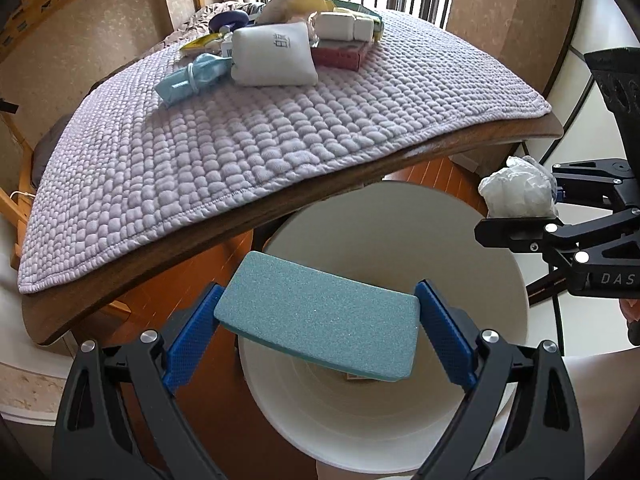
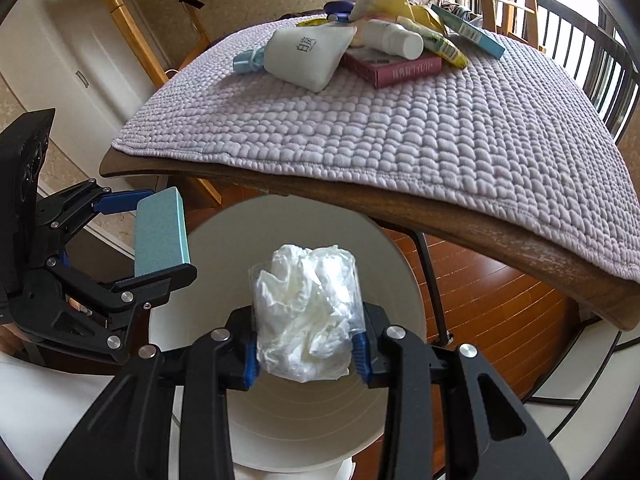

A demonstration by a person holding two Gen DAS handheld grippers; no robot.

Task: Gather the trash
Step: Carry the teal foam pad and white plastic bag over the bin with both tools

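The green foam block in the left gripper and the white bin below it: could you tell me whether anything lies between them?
Nothing. In the left wrist view the green foam block, clamped in the left gripper, hangs over the open white bin with only air beneath.

Nubbly quilted cloth (image 1: 280, 128) on worn wood table (image 2: 480, 220); smooth matt bin (image 1: 460, 240).

— Looking at a home, a lived-in room?
— Judging so: quilted lilac cover (image 1: 240, 152) lying over a wooden table (image 1: 132, 264), toiletries (image 2: 394, 42) piling at twelve o'clock, wood floor (image 2: 492, 292) and railing (image 2: 576, 40) showing at two.
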